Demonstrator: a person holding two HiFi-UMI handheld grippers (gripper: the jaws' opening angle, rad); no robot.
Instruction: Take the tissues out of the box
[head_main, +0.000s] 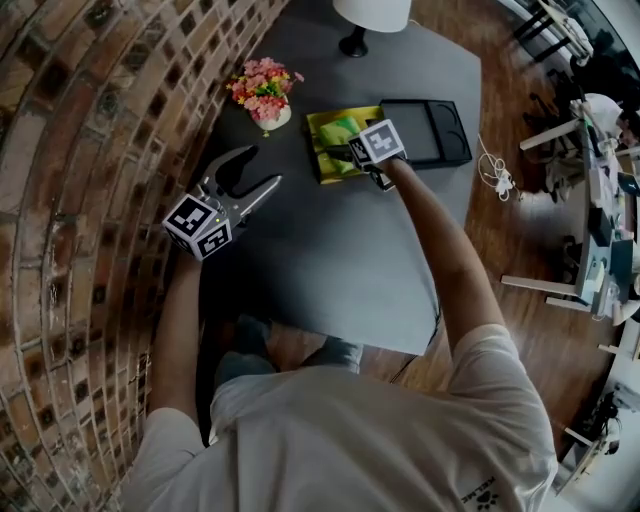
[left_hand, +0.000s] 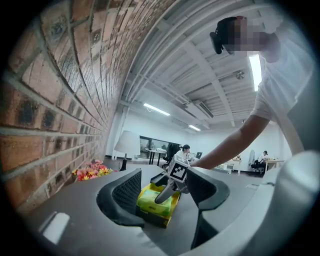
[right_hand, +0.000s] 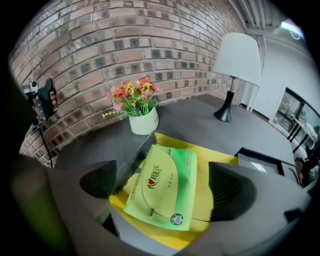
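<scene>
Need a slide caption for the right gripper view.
Right gripper, jaws apart, poised over a green plastic tissue pack lying in an open yellow box on the grey table.

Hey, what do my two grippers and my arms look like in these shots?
The left gripper and right gripper are matching grey, forked two-jaw tools with dark ribbed pads. Each carries a white marker cube printed with black squares. No cables show on either. The arms are bare below the short sleeves of a white T-shirt.
</scene>
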